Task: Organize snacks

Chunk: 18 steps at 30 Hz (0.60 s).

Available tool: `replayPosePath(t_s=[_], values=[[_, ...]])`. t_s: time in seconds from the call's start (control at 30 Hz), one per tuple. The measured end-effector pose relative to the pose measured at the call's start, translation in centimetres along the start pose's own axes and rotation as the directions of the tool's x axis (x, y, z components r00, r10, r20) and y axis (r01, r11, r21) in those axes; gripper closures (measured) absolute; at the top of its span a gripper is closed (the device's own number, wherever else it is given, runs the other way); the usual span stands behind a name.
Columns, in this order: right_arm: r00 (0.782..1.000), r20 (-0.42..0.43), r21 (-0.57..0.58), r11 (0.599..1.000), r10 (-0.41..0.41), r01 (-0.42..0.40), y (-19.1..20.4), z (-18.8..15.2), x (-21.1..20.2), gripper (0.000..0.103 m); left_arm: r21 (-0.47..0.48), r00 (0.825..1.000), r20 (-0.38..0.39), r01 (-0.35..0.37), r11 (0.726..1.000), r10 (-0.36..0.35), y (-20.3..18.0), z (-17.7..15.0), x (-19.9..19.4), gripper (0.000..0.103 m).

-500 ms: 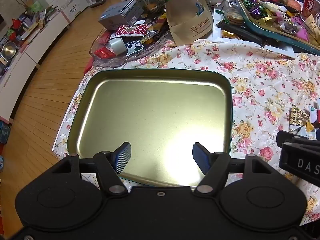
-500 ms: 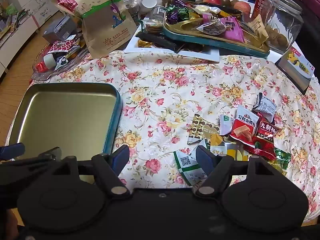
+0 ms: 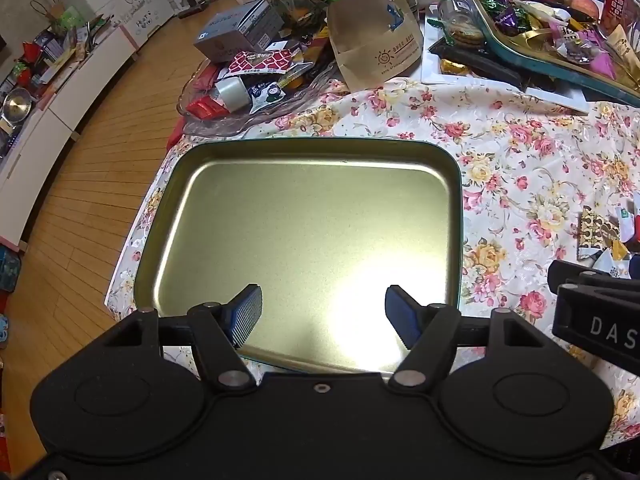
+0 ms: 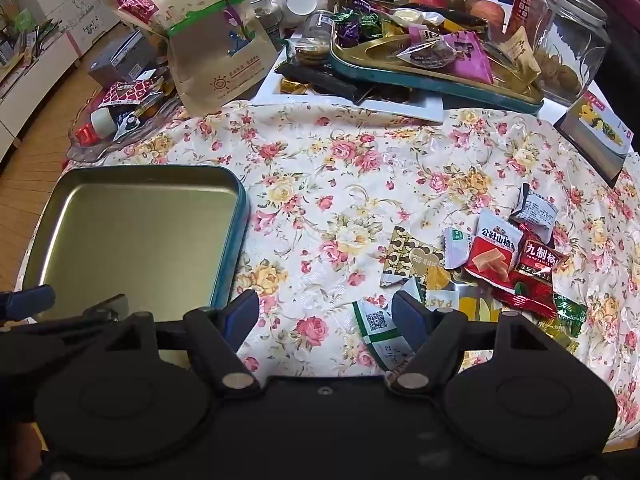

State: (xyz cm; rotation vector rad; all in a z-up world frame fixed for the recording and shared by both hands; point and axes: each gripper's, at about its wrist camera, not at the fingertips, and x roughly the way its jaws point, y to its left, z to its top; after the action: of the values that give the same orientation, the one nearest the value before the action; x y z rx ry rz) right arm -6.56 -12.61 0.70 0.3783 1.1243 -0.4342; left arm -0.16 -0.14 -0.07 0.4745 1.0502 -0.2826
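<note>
An empty gold tin tray (image 3: 454, 216) with a teal rim lies on the floral tablecloth, seen also at the left in the right wrist view as the tray (image 4: 240, 216). My left gripper (image 3: 323, 312) hovers open over the tray's near part, nothing between its blue pads. A heap of small wrapped snacks (image 4: 496, 256) lies to the right of the tray: red packets, a gold patterned packet (image 4: 412, 256), a green-and-white packet (image 4: 380, 324). My right gripper (image 4: 325, 316) stands open above the cloth, the green-and-white packet beside its right finger. The right gripper's body (image 3: 596, 316) shows at the right edge of the left wrist view.
At the back stand a brown paper snack bag (image 4: 224, 60), a second teal tray (image 4: 432, 80) full of sweets, a glass jar (image 4: 572, 44) and a glass dish (image 3: 240, 96) of packets. The table's left edge drops to a wooden floor (image 3: 92, 168).
</note>
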Motion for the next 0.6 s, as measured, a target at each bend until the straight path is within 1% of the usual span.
replayPosePath(t_s=[0.6], values=[[1.0, -0.005, -0.004, 1.0, 0.0, 0.0, 0.08, -0.09, 0.23, 0.026, 0.001, 1.0, -0.005, -0.002, 1.0, 0.002, 0.13, -0.13, 0.21, 0.031]])
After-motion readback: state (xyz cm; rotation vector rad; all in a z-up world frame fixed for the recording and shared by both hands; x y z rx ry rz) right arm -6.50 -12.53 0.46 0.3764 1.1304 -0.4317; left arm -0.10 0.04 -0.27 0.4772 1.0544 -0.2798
